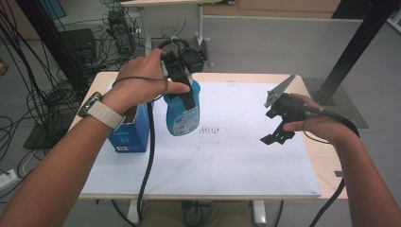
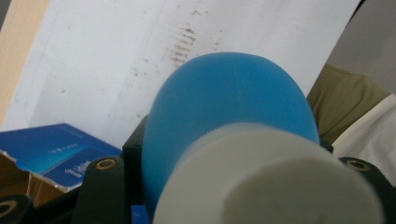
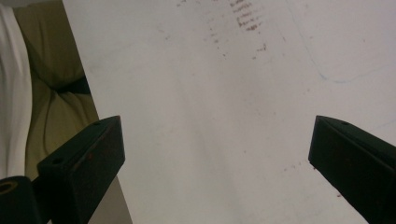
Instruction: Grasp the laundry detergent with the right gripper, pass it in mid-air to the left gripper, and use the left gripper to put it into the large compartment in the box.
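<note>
A blue plastic bottle [image 1: 182, 113] with a printed label hangs upright over the left part of the white sheet [image 1: 236, 161]. My left gripper [image 1: 182, 78] is shut on its upper part from above. In the left gripper view the bottle's blue body [image 2: 229, 107] and whitish top [image 2: 271, 182] sit between the black jaws of my left gripper [image 2: 233, 186]. My right gripper [image 1: 278, 130] hovers over the right side of the sheet, open, tips pointing down toward me. Nothing lies between its wide-spread jaws in the right gripper view [image 3: 217, 158].
An open blue cardboard box [image 1: 128, 132] stands on the table's left side, just left of the bottle, its flap [image 2: 51, 149] seen beside the jaw. Brown smudges [image 1: 213, 129] mark the sheet's middle. Cables and black frame posts stand behind the wooden table [image 1: 326, 165].
</note>
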Motion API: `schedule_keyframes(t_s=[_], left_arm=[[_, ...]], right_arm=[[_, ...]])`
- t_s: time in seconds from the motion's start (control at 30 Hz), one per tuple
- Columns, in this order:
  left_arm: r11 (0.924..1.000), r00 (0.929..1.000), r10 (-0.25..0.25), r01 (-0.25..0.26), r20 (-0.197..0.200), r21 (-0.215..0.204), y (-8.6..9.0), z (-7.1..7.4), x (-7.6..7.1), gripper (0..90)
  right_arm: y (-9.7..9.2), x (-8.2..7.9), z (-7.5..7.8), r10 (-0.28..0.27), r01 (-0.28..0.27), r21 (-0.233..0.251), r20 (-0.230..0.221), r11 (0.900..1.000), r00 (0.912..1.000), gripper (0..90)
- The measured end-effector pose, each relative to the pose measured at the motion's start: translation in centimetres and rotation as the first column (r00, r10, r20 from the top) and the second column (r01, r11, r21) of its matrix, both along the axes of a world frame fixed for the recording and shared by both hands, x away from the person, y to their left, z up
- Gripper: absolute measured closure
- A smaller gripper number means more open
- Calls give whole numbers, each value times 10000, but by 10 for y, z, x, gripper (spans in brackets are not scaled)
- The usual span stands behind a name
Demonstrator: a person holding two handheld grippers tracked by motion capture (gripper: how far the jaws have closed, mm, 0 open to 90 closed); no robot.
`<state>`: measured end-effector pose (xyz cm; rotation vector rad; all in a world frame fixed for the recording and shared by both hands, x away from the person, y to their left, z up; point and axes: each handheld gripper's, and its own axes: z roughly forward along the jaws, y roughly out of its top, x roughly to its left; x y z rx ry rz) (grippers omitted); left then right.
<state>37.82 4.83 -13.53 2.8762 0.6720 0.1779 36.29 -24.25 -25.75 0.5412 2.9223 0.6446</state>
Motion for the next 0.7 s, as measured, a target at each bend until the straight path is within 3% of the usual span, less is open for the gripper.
schedule_keyframes(t_s=[0.37,0.57,0.7], left_arm=[[9959,9961,881,-880,2,202,2,10,1,392],[9805,9800,1961,-1965,350,85,6,16,5,392],[9717,9712,2338,-2350,455,228,7,22,7,391]], right_arm=[[-9,0,-4,-120,112,-277,-273,9996,9996,49],[-14,0,-2,-85,68,-548,-294,9985,9995,53],[-19,1,-3,-164,144,-651,-304,9978,9994,53]])
